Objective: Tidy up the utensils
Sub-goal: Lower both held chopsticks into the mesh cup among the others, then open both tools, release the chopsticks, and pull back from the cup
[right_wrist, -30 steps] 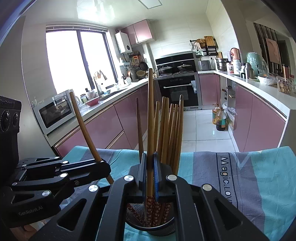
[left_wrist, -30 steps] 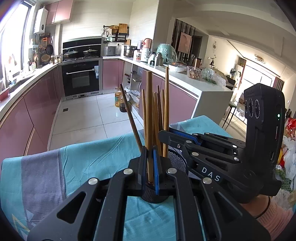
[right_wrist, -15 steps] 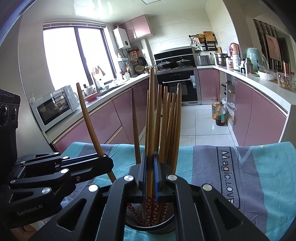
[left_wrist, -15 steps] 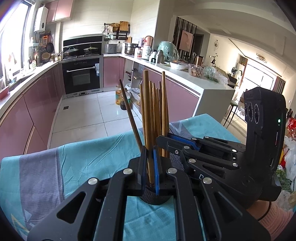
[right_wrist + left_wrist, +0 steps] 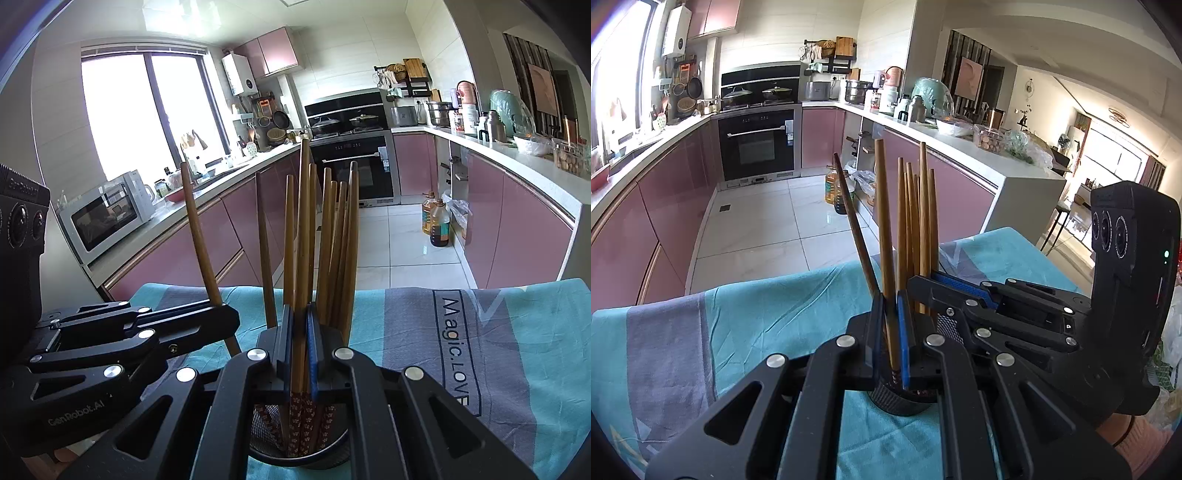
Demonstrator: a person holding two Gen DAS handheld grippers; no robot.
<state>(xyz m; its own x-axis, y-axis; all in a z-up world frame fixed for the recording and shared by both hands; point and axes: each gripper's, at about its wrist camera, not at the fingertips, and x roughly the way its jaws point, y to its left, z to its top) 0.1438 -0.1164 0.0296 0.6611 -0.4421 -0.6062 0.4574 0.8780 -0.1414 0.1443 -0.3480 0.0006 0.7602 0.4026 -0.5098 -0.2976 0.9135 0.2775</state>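
Chopsticks lower since earlier; left gripper (image 5: 891,325) clenched on chopstick (image 5: 884,236), right gripper (image 5: 300,343) likewise, over holder (image 5: 299,458).

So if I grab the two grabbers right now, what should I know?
Left gripper: shut on one wooden chopstick, its tip over the black mesh holder.
Right gripper: shut on another chopstick, also standing in the holder.
The holder sits on the teal cloth. A bunch of chopsticks already stands inside.
Done: most chopsticks are in.
Left: probably lower both held chopsticks in and open the grippers. No others are visible on the cloth.
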